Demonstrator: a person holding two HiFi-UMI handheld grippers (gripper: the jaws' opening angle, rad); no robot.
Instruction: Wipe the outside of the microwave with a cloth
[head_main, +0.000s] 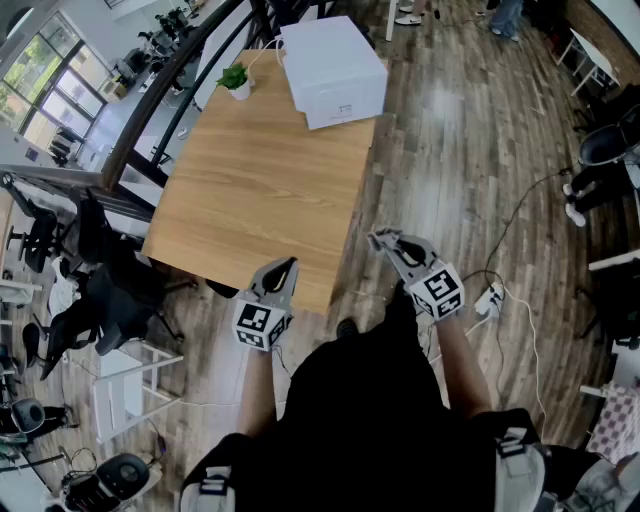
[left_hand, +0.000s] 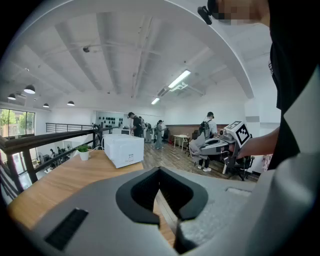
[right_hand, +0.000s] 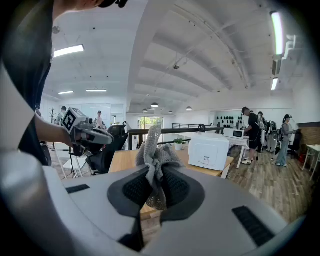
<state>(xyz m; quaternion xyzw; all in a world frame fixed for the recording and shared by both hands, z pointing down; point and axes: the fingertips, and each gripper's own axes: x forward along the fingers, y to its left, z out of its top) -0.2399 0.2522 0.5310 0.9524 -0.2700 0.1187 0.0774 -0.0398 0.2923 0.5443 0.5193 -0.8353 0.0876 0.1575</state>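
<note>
Head view: white microwave (head_main: 333, 70) sits at the far end of the counter (head_main: 250, 190), with a potted plant (head_main: 236, 80) just to its left. Left claw (head_main: 280, 275) and right claw (head_main: 392, 243) hover at the near edge, well apart from it. Left gripper view: the claw is pressed together on nothing. Right gripper view: the claw pinches a grey mesh cloth (right_hand: 154, 155). I judge that wiping hasn't started, so approach plus all faces are left. There's a small label on the microwave side, too small to read. The marker cubes carry patterns only.
</note>
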